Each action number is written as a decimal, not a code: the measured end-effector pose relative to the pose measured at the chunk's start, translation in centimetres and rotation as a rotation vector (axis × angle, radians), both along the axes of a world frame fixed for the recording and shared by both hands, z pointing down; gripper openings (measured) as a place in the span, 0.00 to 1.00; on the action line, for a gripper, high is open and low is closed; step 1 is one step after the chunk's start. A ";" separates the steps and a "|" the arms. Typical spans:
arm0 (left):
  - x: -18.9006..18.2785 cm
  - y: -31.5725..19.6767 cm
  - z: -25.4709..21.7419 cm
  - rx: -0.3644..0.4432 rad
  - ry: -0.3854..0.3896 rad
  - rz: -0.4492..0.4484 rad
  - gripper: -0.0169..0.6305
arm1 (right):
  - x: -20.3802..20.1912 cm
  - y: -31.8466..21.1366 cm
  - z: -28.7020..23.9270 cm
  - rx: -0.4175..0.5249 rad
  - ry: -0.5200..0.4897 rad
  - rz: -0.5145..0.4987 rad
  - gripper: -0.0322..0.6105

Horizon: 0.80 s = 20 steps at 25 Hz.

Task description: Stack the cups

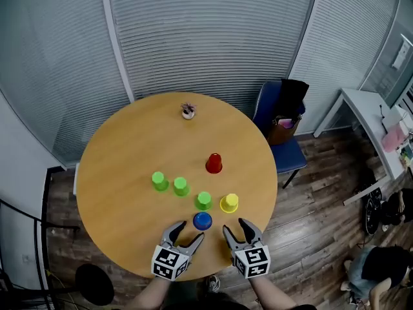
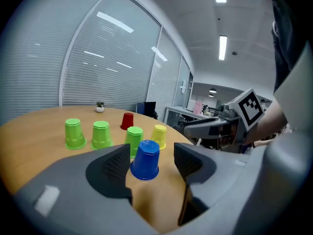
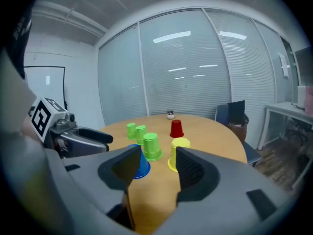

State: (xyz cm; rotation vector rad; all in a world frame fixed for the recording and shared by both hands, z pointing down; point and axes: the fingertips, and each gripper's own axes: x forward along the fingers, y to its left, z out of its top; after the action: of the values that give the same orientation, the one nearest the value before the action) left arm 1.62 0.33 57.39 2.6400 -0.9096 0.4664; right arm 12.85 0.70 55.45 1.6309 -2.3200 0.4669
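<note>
Six upturned cups stand on the round wooden table (image 1: 122, 147): three green (image 1: 159, 181) (image 1: 181, 186) (image 1: 204, 200), one red (image 1: 213, 163), one yellow (image 1: 229, 203), one blue (image 1: 202, 221). The blue cup (image 2: 145, 159) stands just ahead of my left gripper (image 1: 189, 231), whose jaws are open and touch nothing. My right gripper (image 1: 235, 226) is open too, just right of the blue cup and near the yellow one (image 3: 178, 153). In the right gripper view the blue cup (image 3: 142, 166) is partly hidden behind the left jaw. Both grippers (image 2: 152, 156) (image 3: 157, 163) are empty.
A small potted plant (image 1: 188, 111) sits at the table's far side. A blue chair (image 1: 284, 141) with a bag stands beyond the table's right edge, and a white desk (image 1: 364, 105) further right. Both grippers hover over the table's near edge.
</note>
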 end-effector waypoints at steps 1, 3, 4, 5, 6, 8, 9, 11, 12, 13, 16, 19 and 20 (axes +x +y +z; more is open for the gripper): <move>0.3 -0.6 0.4 -0.002 -0.004 0.004 0.44 | 0.5 -0.8 0.5 -0.005 0.007 0.015 0.36; 0.9 -1.5 1.0 -0.005 -0.009 0.015 0.44 | 1.3 -2.2 1.2 -0.006 0.023 0.039 0.37; 1.2 -1.8 1.3 -0.007 -0.009 0.018 0.44 | 1.7 -3.0 1.5 -0.006 0.031 0.048 0.37; 1.5 -2.2 1.5 -0.009 -0.008 0.020 0.44 | 2.0 -3.7 1.8 -0.007 0.038 0.053 0.37; 1.8 -2.5 1.7 -0.010 -0.007 0.023 0.44 | 2.2 -4.4 2.0 -0.008 0.045 0.055 0.38; 2.5 -2.9 2.2 -0.013 -0.008 0.036 0.44 | 2.4 -5.6 2.5 -0.010 0.057 0.054 0.39; 2.8 -3.0 2.4 -0.014 -0.012 0.045 0.44 | 2.4 -6.1 2.8 -0.012 0.064 0.053 0.40; 3.2 -3.1 3.0 -0.015 -0.023 0.060 0.44 | 2.4 -6.8 3.4 -0.018 0.076 0.051 0.41; 3.4 -3.2 3.3 -0.016 -0.029 0.066 0.44 | 2.4 -7.1 3.8 -0.020 0.080 0.052 0.41; 3.5 -3.3 3.6 -0.019 -0.035 0.068 0.44 | 2.4 -7.3 4.0 -0.019 0.086 0.054 0.41; 3.7 -3.6 4.1 -0.020 -0.044 0.069 0.44 | 2.5 -8.1 4.4 -0.018 0.101 0.065 0.42; 4.0 -3.7 4.0 -0.004 -0.040 0.083 0.40 | 3.0 -8.5 4.8 -0.034 0.107 0.076 0.42; 4.0 -3.8 3.9 -0.002 -0.035 0.085 0.40 | 3.1 -8.6 5.0 -0.040 0.114 0.080 0.42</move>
State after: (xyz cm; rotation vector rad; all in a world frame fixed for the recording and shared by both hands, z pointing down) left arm 5.61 -3.47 61.33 2.6845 -0.8095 0.5349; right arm 15.94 -7.88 60.46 1.6903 -2.1574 0.4225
